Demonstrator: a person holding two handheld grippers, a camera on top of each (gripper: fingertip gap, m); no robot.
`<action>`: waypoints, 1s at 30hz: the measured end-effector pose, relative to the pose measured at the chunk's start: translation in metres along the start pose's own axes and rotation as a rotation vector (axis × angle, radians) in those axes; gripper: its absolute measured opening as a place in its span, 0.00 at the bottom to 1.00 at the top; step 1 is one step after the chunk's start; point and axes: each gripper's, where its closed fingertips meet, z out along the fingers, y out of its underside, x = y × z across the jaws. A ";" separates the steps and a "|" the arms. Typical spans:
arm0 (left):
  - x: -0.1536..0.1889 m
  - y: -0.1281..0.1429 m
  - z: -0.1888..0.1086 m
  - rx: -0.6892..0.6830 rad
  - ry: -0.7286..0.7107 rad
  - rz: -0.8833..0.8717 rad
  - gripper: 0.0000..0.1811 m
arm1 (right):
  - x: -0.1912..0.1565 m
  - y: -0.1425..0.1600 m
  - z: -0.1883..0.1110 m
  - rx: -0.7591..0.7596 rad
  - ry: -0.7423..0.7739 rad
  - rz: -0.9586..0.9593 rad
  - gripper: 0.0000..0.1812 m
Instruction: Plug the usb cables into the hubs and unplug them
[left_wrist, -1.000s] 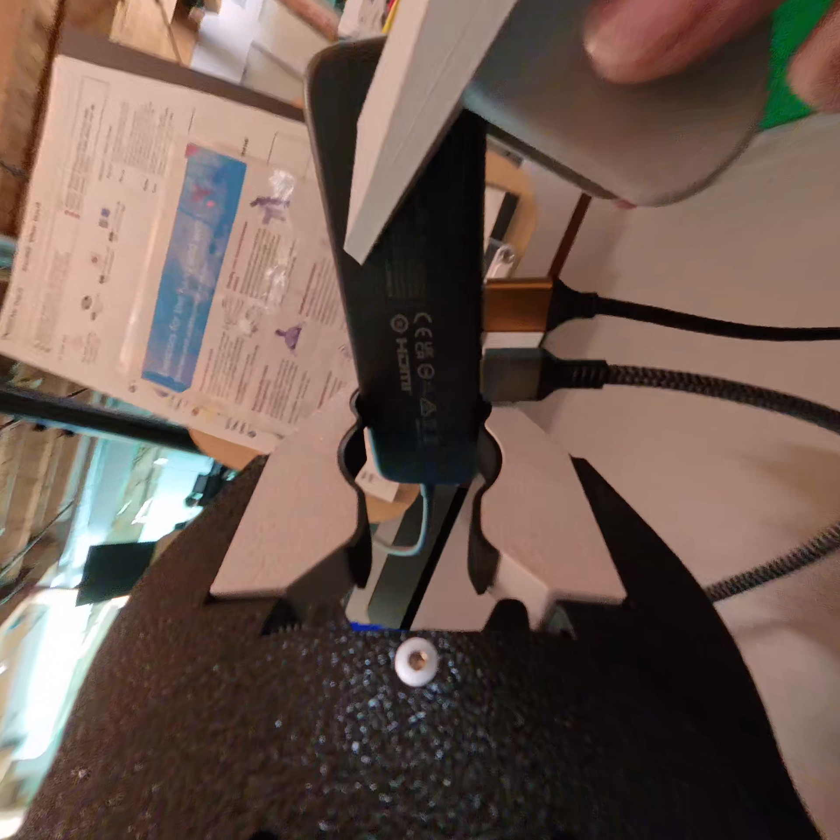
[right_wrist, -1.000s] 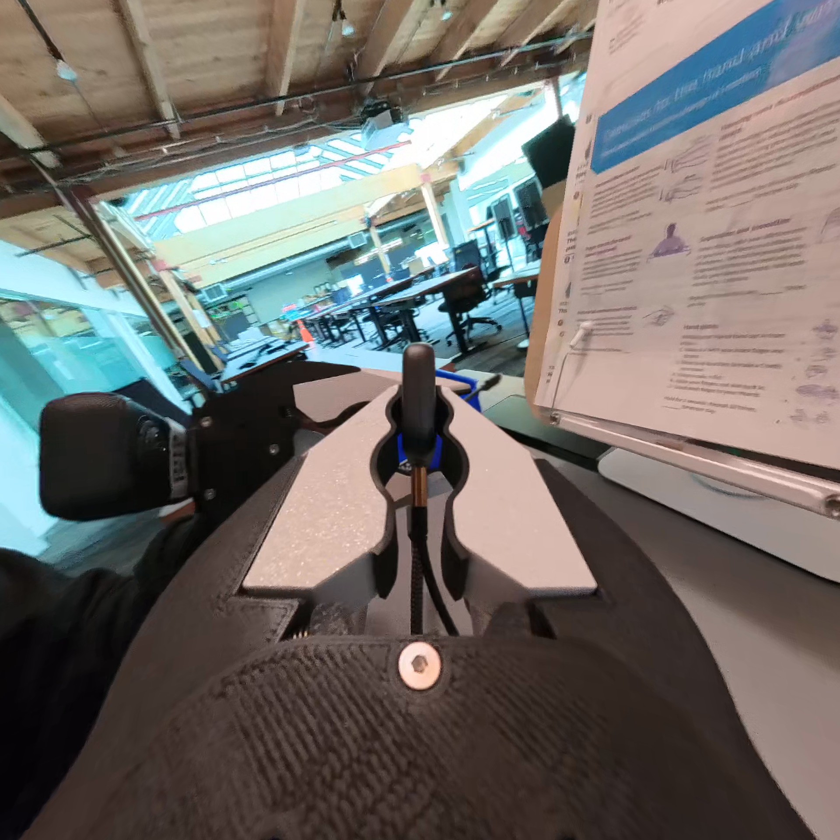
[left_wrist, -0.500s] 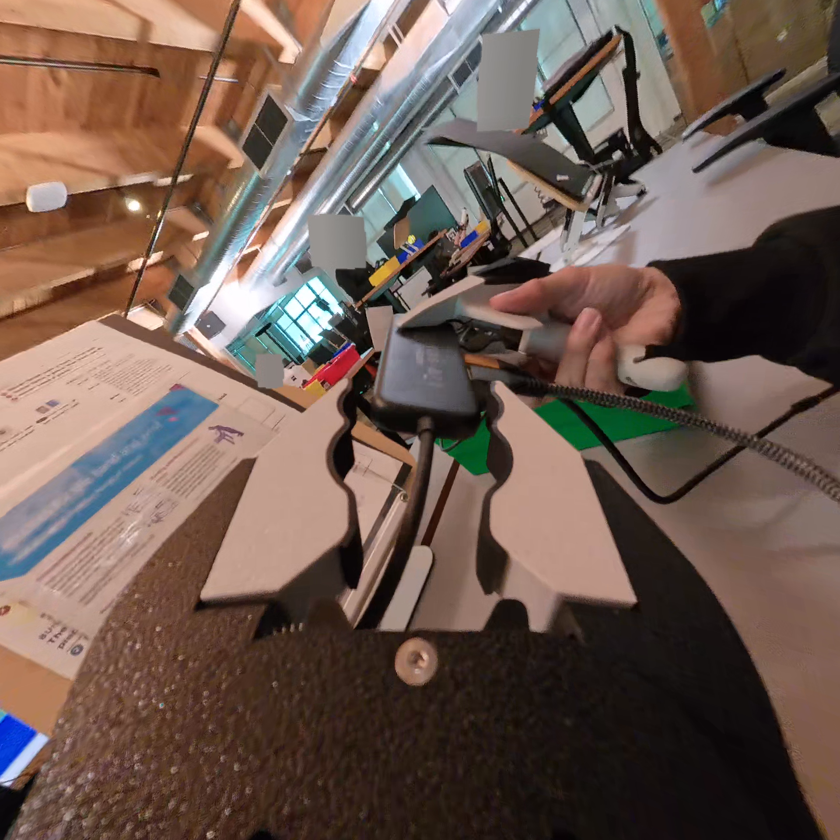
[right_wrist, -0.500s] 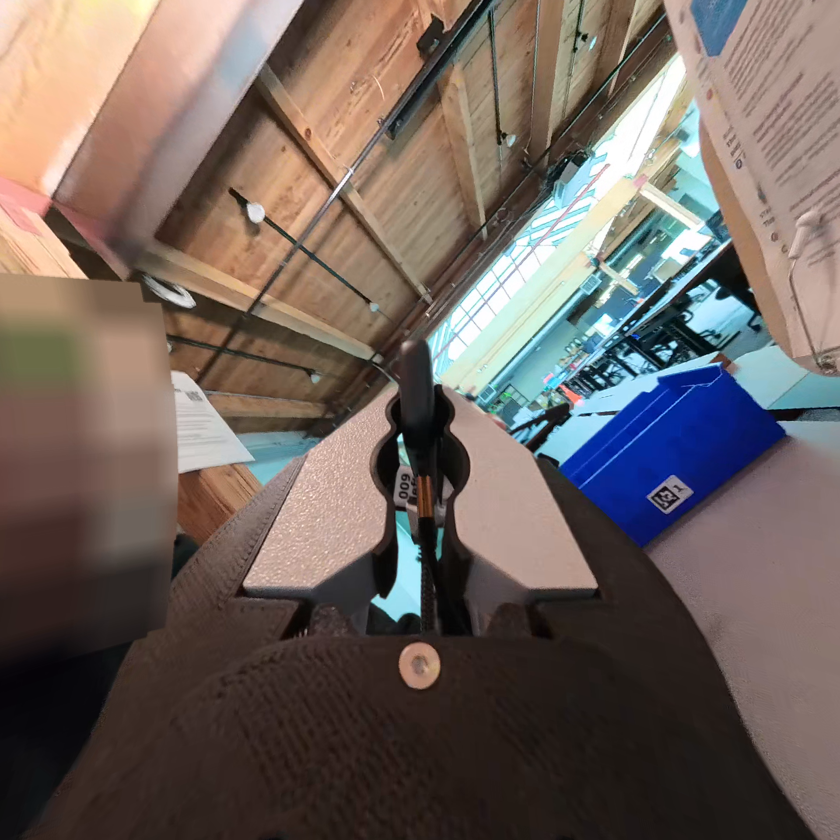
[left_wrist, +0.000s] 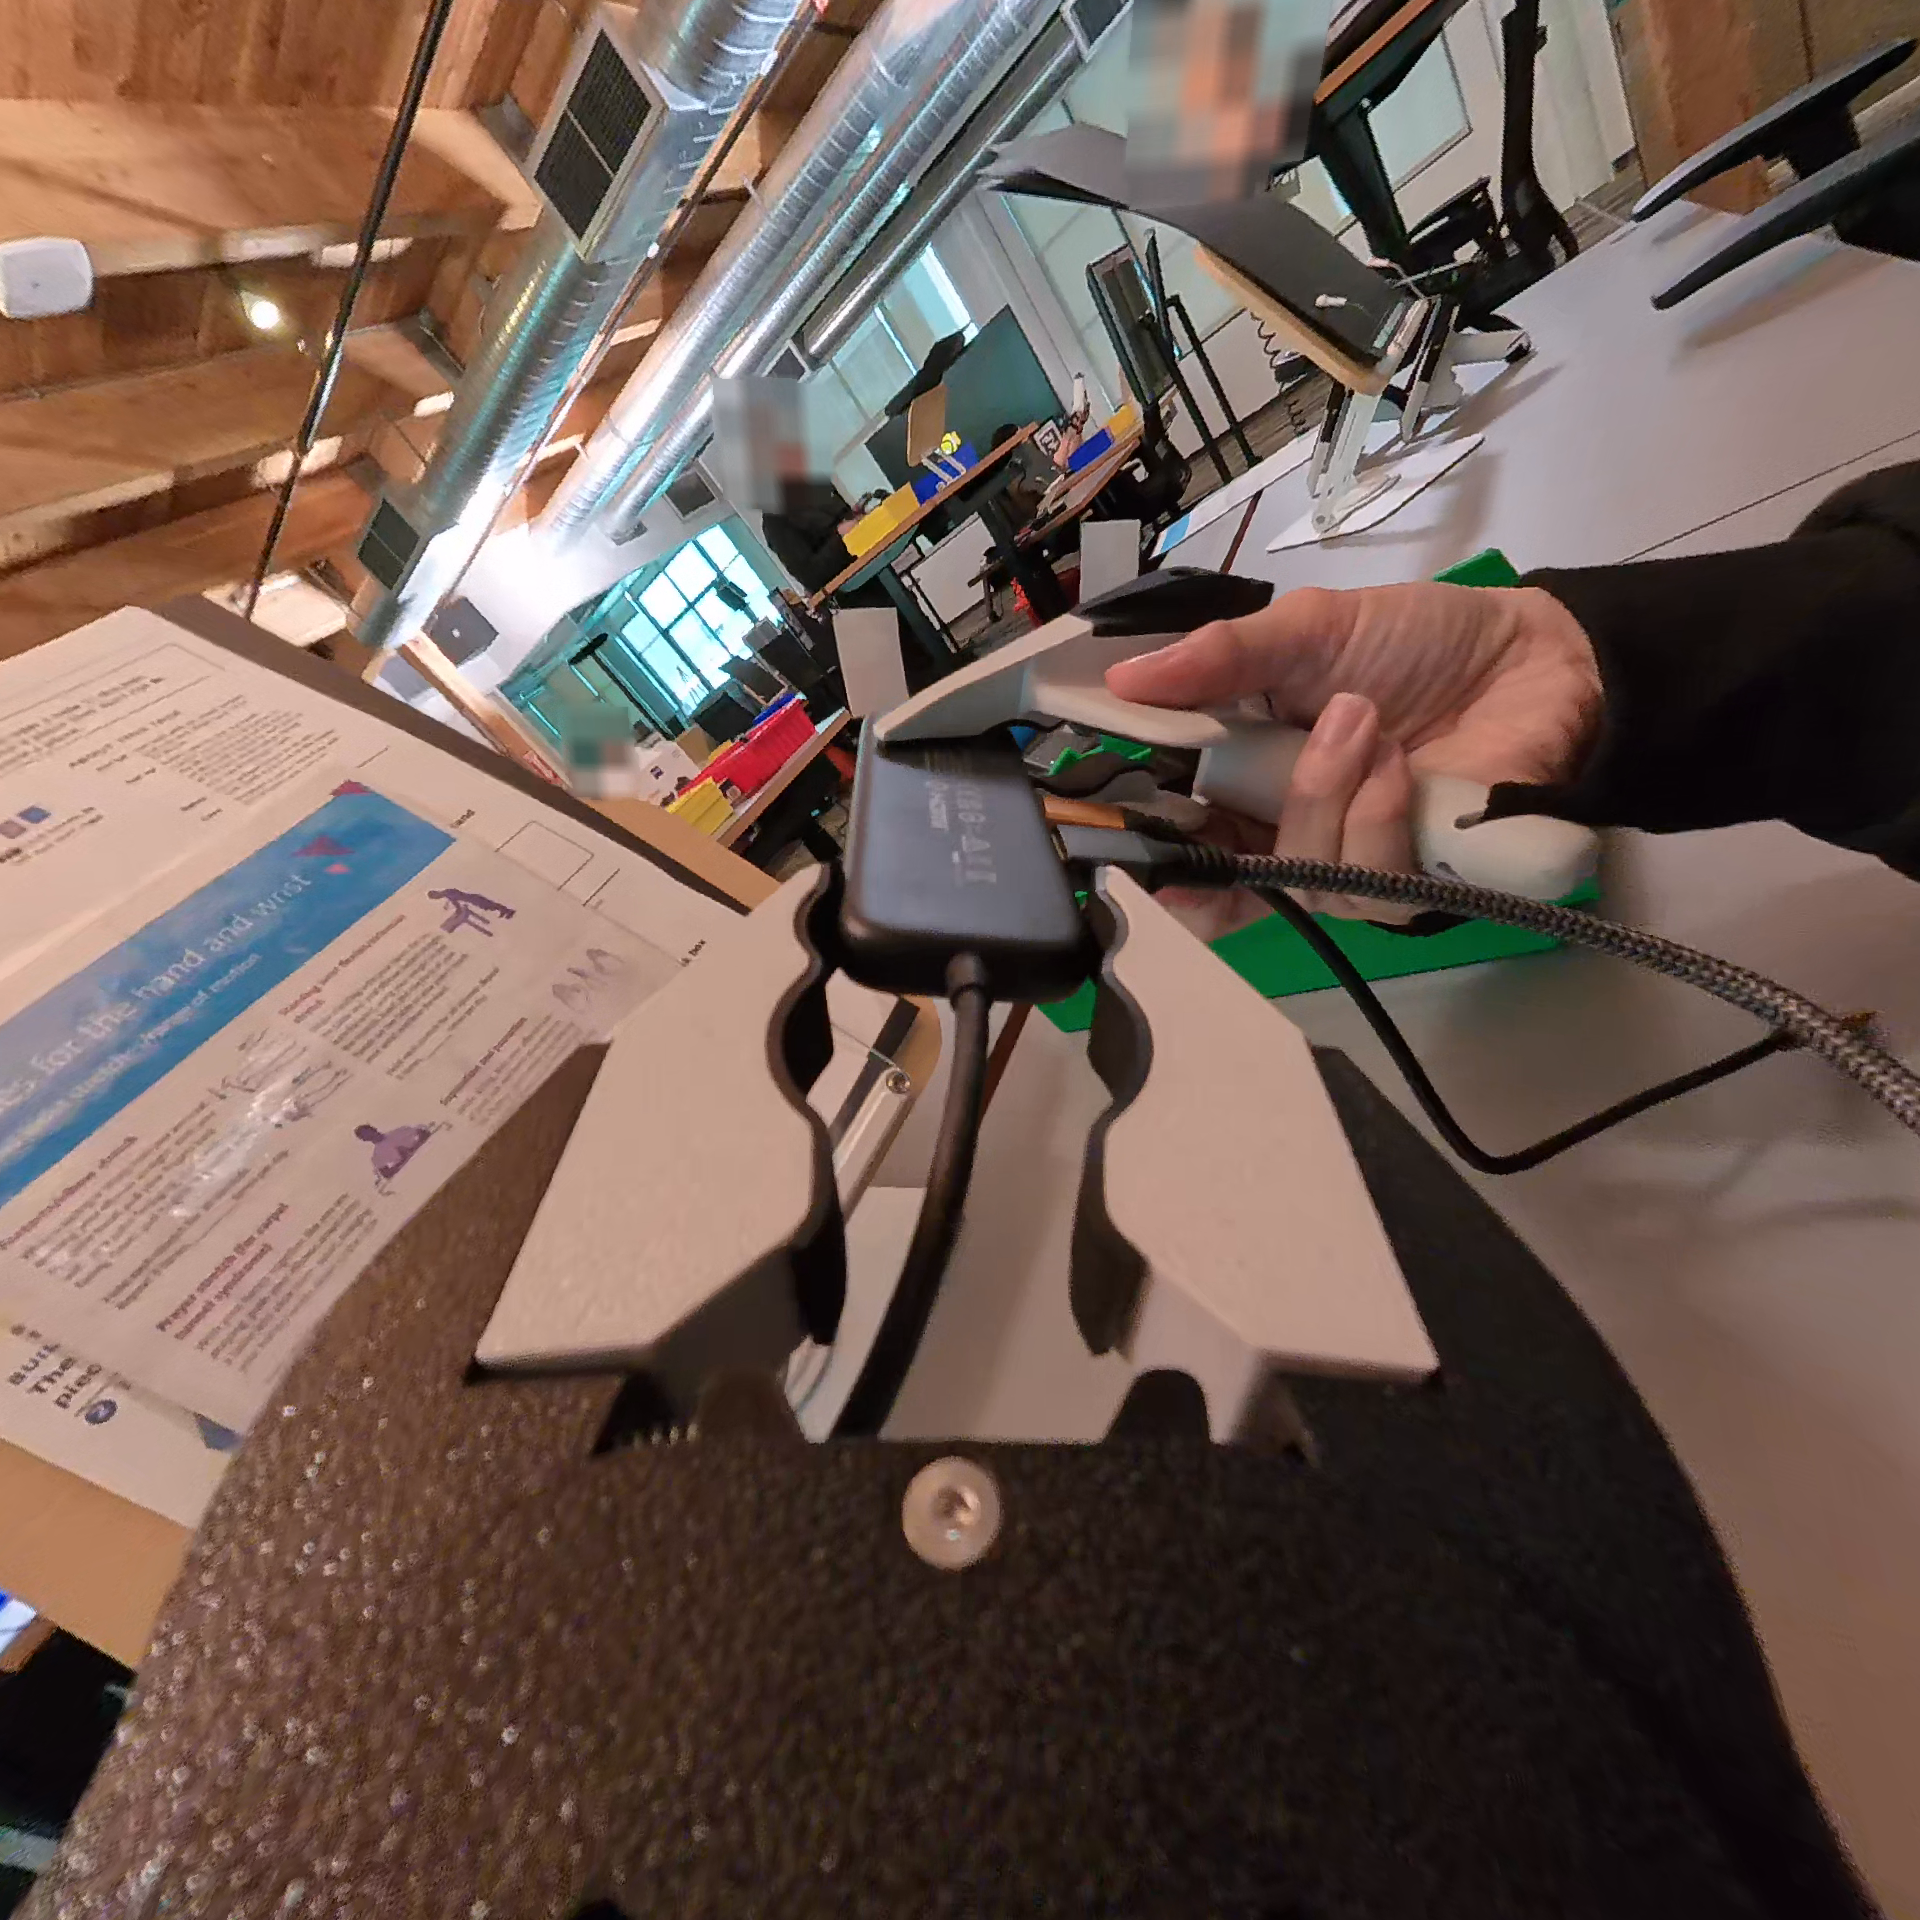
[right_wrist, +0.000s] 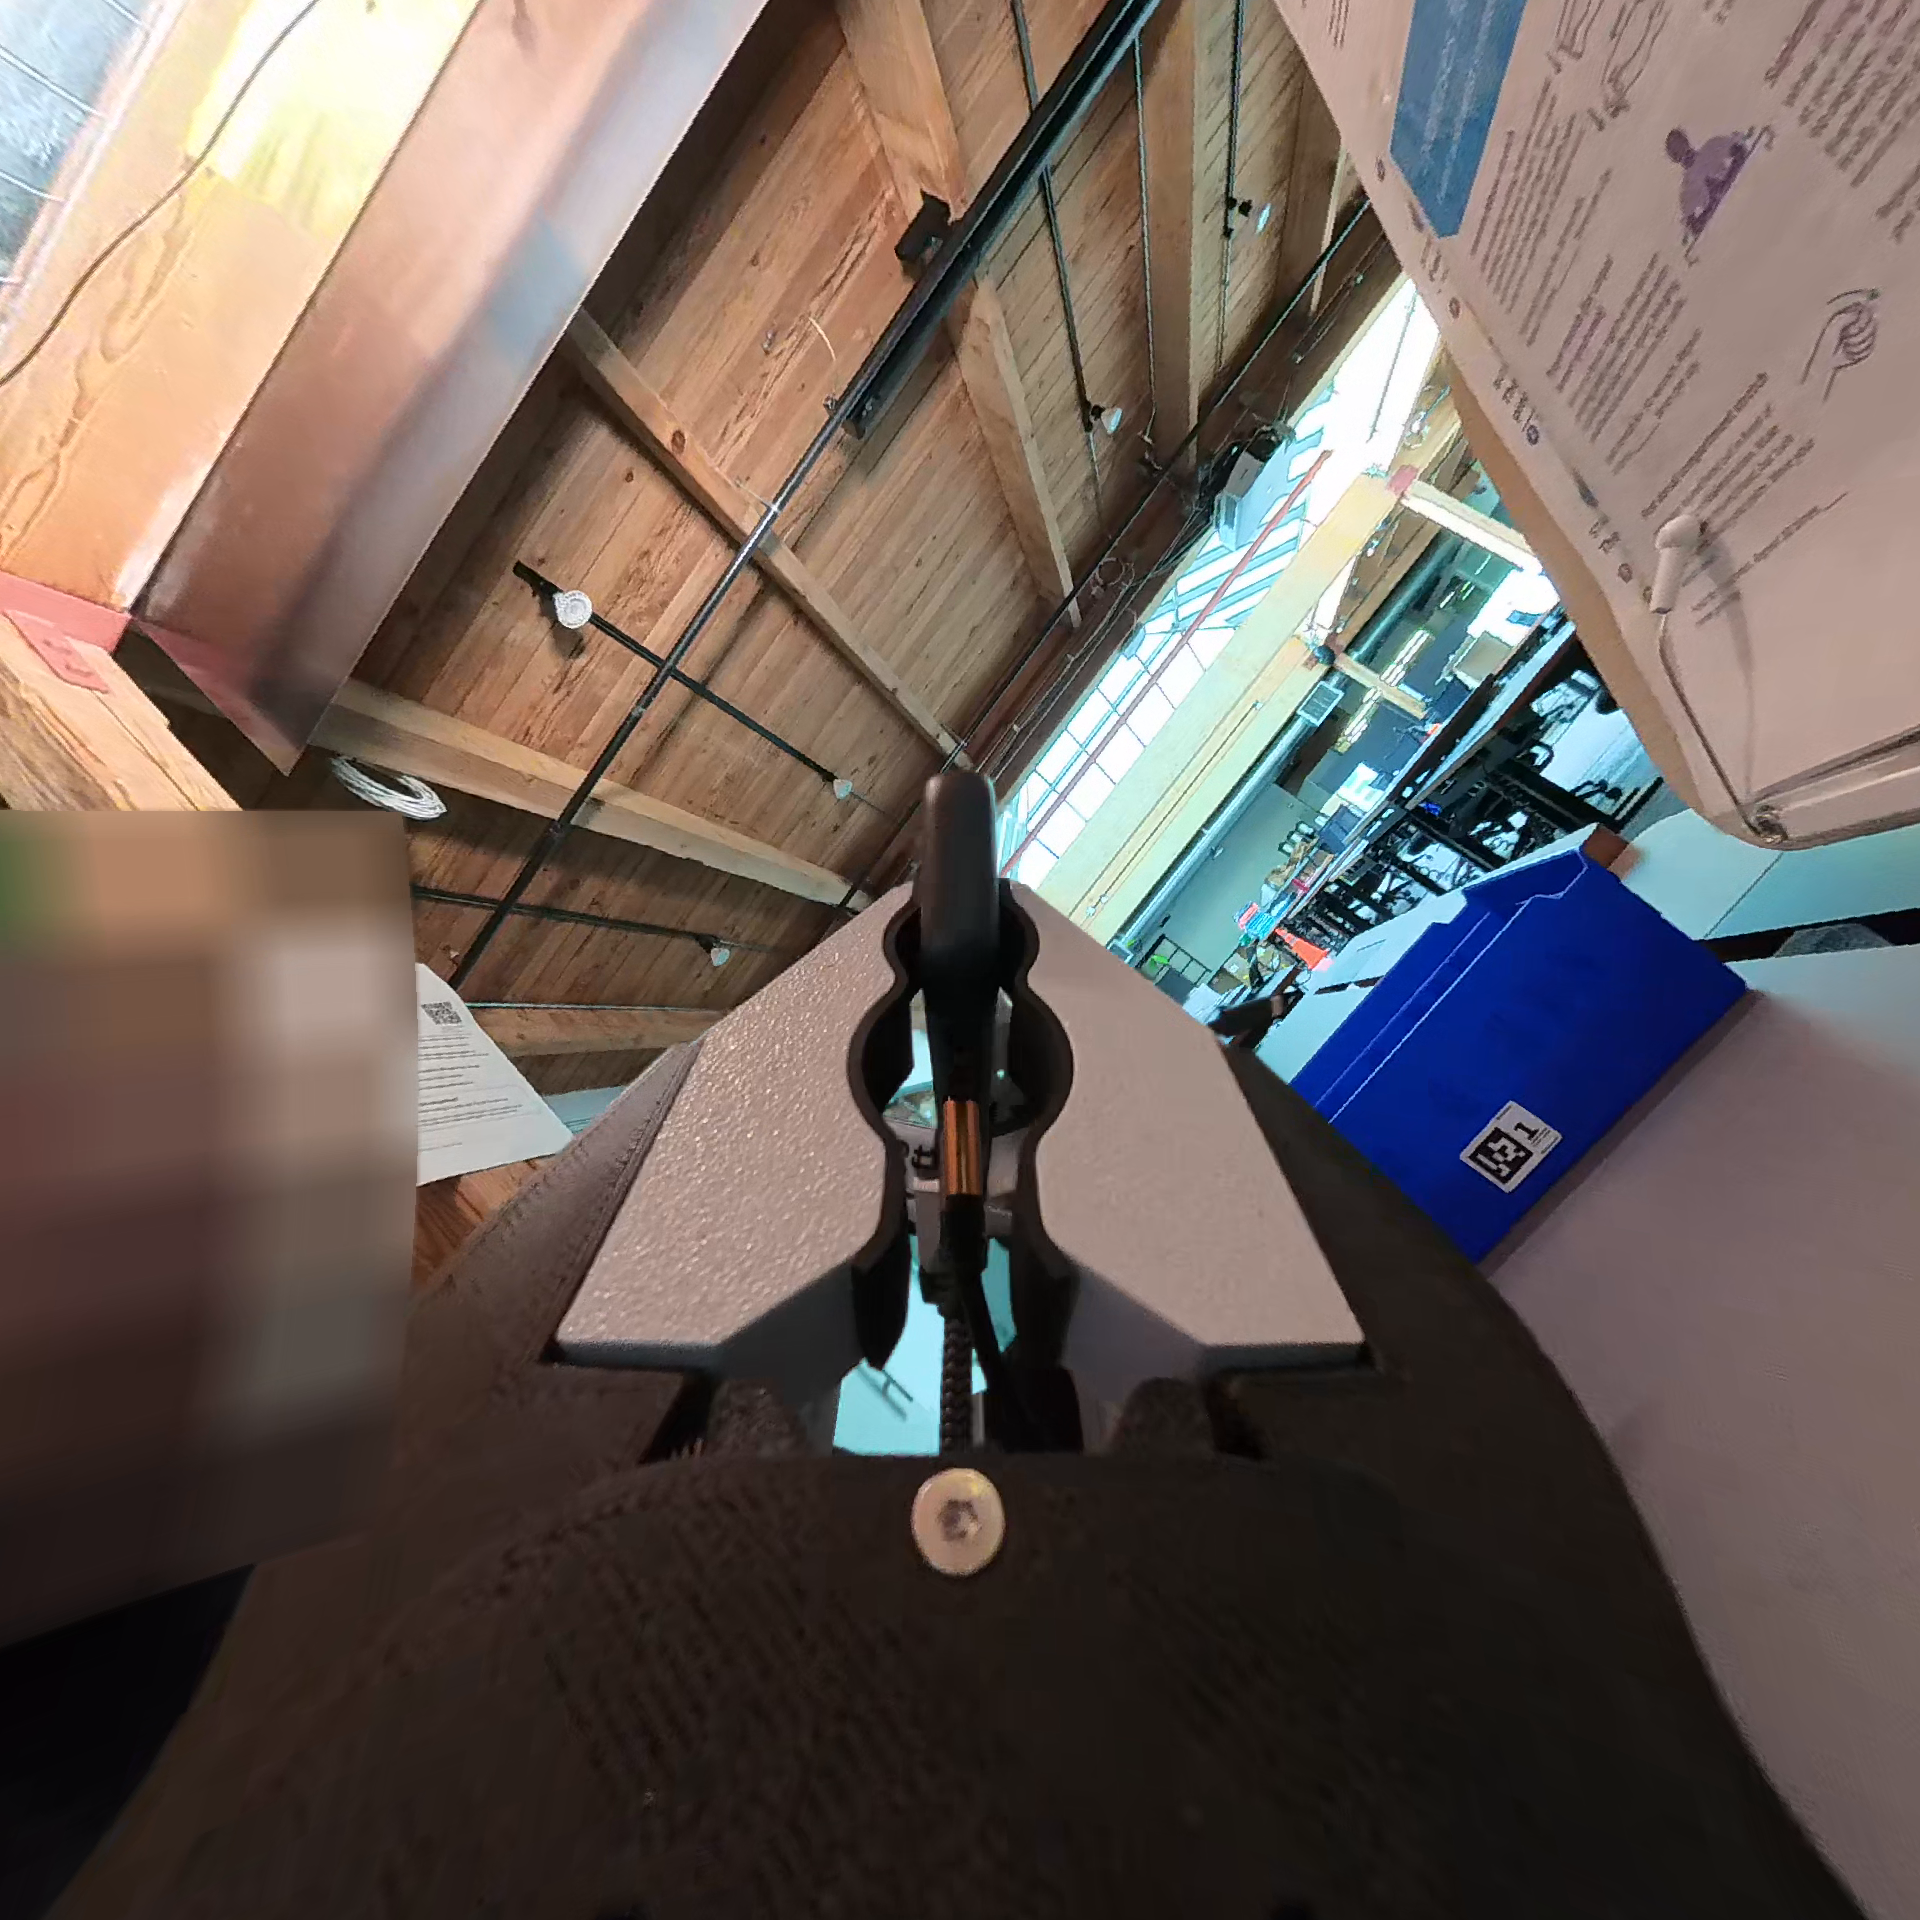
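Observation:
My left gripper (left_wrist: 961, 904) is shut on the near end of a black USB hub (left_wrist: 951, 862), whose own black cable (left_wrist: 951, 1143) runs back between the fingers. A grey braided cable (left_wrist: 1455, 914) and a gold-plug cable (left_wrist: 1081, 812) are plugged into the hub's right side. A hand (left_wrist: 1403, 696) holds my right gripper (left_wrist: 987, 707), which clamps the hub's far end. In the right wrist view the right gripper (right_wrist: 958, 904) is shut on the hub (right_wrist: 956, 842), seen edge-on. The gold plug (right_wrist: 961, 1143) sits in the gap behind the tips.
A printed sheet on a stand (left_wrist: 260, 987) is at the left; it also shows in the right wrist view (right_wrist: 1683, 312). A green mat (left_wrist: 1351, 951) lies on the grey table (left_wrist: 1662, 1299). A blue bin (right_wrist: 1507, 1060) stands on the table at the right.
Both grippers have tilted up with the hub held between them, so the views swung from the table toward the ceiling and room. Both grips hold; both cables stay plugged in.

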 end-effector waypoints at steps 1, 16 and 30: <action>0.000 0.000 0.002 -0.011 0.001 -0.017 0.25 | 0.000 -0.002 -0.001 0.006 0.008 -0.015 0.06; -0.072 0.025 -0.023 -0.146 -0.362 -0.394 0.25 | -0.017 0.001 0.012 -0.128 0.485 -1.054 0.36; -0.062 0.029 -0.009 -0.123 -0.404 -0.455 0.25 | 0.019 0.020 0.023 -0.213 0.565 -1.195 0.12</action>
